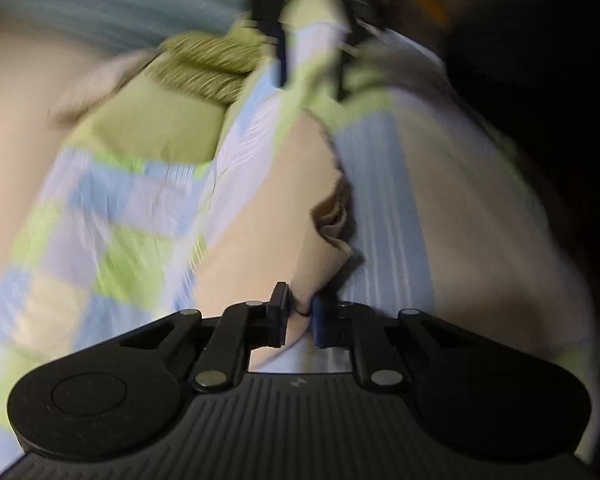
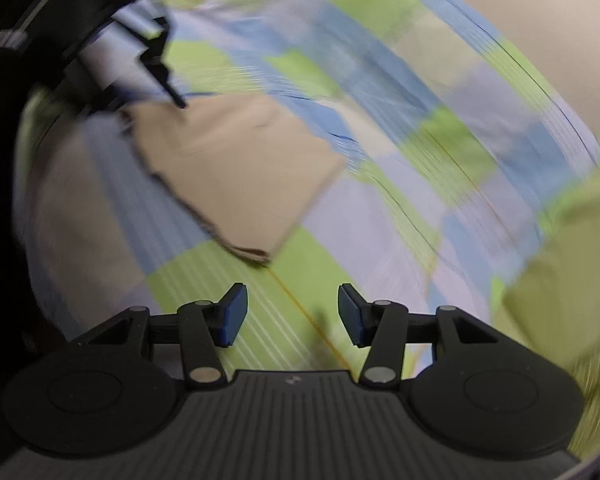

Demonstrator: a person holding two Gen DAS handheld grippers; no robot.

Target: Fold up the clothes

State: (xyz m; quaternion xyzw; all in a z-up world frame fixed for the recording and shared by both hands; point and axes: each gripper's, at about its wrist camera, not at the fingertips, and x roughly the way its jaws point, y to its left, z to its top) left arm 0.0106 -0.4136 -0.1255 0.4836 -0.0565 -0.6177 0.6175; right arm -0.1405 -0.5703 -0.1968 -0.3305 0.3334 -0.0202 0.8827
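The left claw (image 1: 299, 318) is pinching a corner of the beige garment (image 1: 260, 216), its jaws nearly closed on the cloth. That garment is lying on the checked bedsheet (image 1: 100, 216), partly doubled over. The right claw (image 2: 292, 314) is hanging wide and empty just beside the garment's near corner. Judging by this, a fold is being carried across; next the held edge needs laying flat and matching the opposite edge.

The beige garment (image 2: 236, 168) was plain; beneath it the bedsheet (image 2: 380, 80) showed checks of lime green, pale blue, lilac and cream, finely striped; both tools were black with blue pads (image 2: 232, 316).
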